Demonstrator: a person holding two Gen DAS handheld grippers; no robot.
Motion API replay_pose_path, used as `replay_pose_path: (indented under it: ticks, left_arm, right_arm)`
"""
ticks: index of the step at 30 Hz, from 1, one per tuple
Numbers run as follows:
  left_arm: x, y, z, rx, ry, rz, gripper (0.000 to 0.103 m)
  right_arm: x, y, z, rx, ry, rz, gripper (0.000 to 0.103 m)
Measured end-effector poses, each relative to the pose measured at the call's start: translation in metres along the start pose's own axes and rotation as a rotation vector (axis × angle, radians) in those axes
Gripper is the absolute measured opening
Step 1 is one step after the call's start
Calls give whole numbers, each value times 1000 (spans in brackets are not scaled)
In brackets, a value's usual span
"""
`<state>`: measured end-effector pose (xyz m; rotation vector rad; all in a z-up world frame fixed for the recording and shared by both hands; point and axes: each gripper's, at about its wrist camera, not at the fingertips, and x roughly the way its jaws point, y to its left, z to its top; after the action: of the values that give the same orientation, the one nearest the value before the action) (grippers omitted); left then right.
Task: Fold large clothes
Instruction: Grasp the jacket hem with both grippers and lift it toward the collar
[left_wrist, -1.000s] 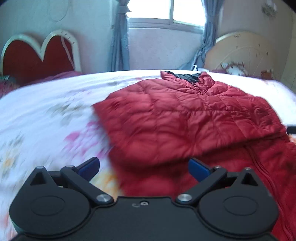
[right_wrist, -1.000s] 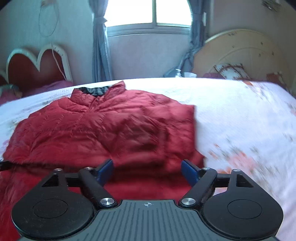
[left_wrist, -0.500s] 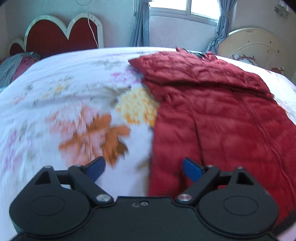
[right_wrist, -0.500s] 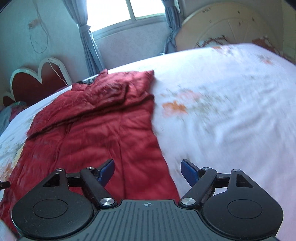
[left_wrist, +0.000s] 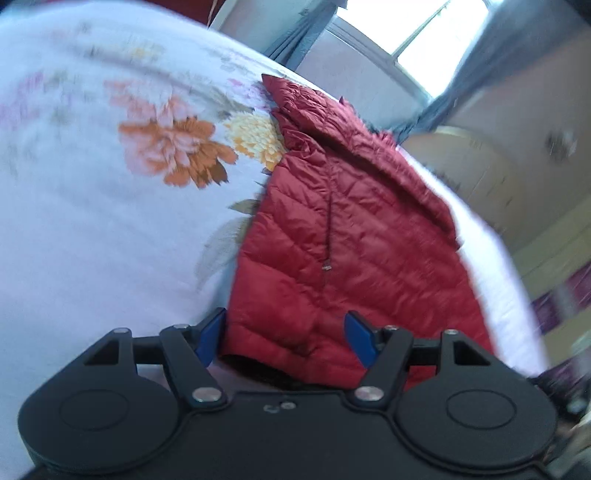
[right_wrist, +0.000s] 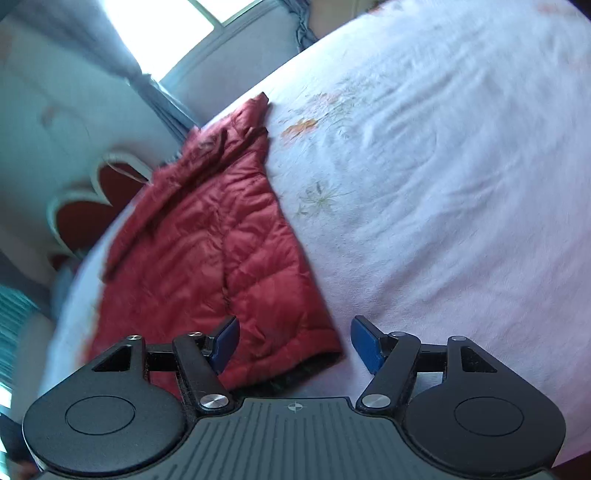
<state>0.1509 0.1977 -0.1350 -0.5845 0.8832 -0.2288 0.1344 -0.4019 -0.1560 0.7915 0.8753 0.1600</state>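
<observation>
A: Where does the red puffer jacket (left_wrist: 332, 236) lie?

B: Flat on the bed (left_wrist: 92, 229), on the flowered sheet, collar end away toward the window (left_wrist: 417, 33). Its sleeves look already laid across the chest, so I'd judge the next fold is hem up to collar.

A: And the grippers?

B: The left gripper (left_wrist: 284, 338) has the hem corner at the jacket's left edge between its blue fingers (left_wrist: 360, 341). They stand partly apart and are closing, but the pads aren't pressing the fabric yet. The right gripper (right_wrist: 293, 345) is the mirror of that: the other hem corner sits between its fingers (right_wrist: 365, 347), nearer the left one, with bare sheet toward three o'clock. Those are closing too, with nothing pinched so far.

A: How would you do this grab well?

B: Get each lower finger under the dark hem band (left_wrist: 269, 373) so the pinch takes both layers, not only the slippery outer shell. Puffy quilting squashes, so close fully before lifting. In the right wrist view the corner lies toward nine o'clock of the gap; I'd centre it first, or it may slide out.

A: Then?

B: Lift both corners together, level, and carry them toward twelve o'clock, keeping the hem taut between the hands so the fold line runs straight across. If one hand leads, the padding will likely bunch and the sleeves may shift.
</observation>
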Motion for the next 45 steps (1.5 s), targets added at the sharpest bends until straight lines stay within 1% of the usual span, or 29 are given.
replay_pose_path:
  ticks: [1,2,3,4,5,6,7,8,11,13,16,18,20,22,25,27,29,32,35,36,37,38,39,40,41,42,43,45]
  left_arm:
    - [5,3,3,-28,5,-28,67]
    - [9,6,6,-53,12,-67,65]
    - [14,9,9,-81,23,-101,50]
    - [19,12,10,-113,42,-117,40]
    - [25,13,11,-126,53,-103,19]
    - [28,12,11,-116,54,-85,10]
    - [29,11,10,-120,43,-87,8]
    - [25,11,9,-138,24,-99,6]
    - [-1,0,16,-156,-90,-180,5]
    - [-14,-16,34,-115,-160,-197,5]
    - [-15,-37,81,-68,-258,-226,5]
    - [-4,-54,116,-45,-309,-235,5]
    - [14,-67,151,-23,-341,-246,5]
    - [38,-75,184,-5,-354,-250,5]
    - [75,-79,231,2,-349,-254,5]
    - [103,-77,260,2,-331,-233,5]
    - [139,-71,289,-3,-295,-201,5]
    - [187,-57,320,1,-237,-143,5]
    - [229,-44,334,2,-178,-102,5]
    - [241,-39,337,6,-155,-101,8]
    - [251,-35,338,17,-140,-99,14]
    - [258,-31,339,10,-132,-94,24]
    - [262,-27,342,-8,-125,-98,40]
    - [264,-21,341,-23,-135,-103,53]
    - [262,-18,339,-29,-164,-90,81]
    - [260,-16,339,-21,-195,-59,93]
    - [262,-14,341,-5,-203,-35,91]
    - [268,-8,342,5,-174,-21,87]
  right_arm:
    - [3,-2,2,21,12,34,67]
    - [6,-4,5,26,20,55,65]
    - [9,-4,7,22,27,66,58]
    - [14,-6,9,29,44,74,37]
    - [19,-9,11,44,65,83,24]
    - [22,-11,12,50,75,102,20]
    - [23,-13,13,50,86,127,7]
    - [21,-12,14,44,79,147,5]
    - [0,3,23,21,6,233,4]
    - [-12,21,37,-30,-42,252,4]
    - [-16,56,75,-90,-126,270,4]
    - [-12,81,104,-120,-180,279,4]
    - [0,102,137,-149,-216,279,4]
    - [18,124,172,-175,-234,274,4]
    - [55,146,223,-179,-244,262,4]
    - [88,155,255,-161,-234,256,4]
    - [125,160,285,-136,-215,239,4]
    - [180,158,321,-112,-173,203,4]
    - [232,151,341,-108,-117,148,5]
    - [246,148,345,-104,-106,138,5]
    - [258,141,347,-105,-102,131,6]
    - [269,136,349,-102,-93,114,36]
    - [275,128,348,-93,-112,80,63]
    - [275,122,345,-95,-173,47,83]
    - [276,117,346,-112,-200,42,83]
    - [281,111,347,-106,-184,27,83]
    - [285,105,345,-100,-166,16,83]
    - [296,99,341,-136,-136,-18,83]
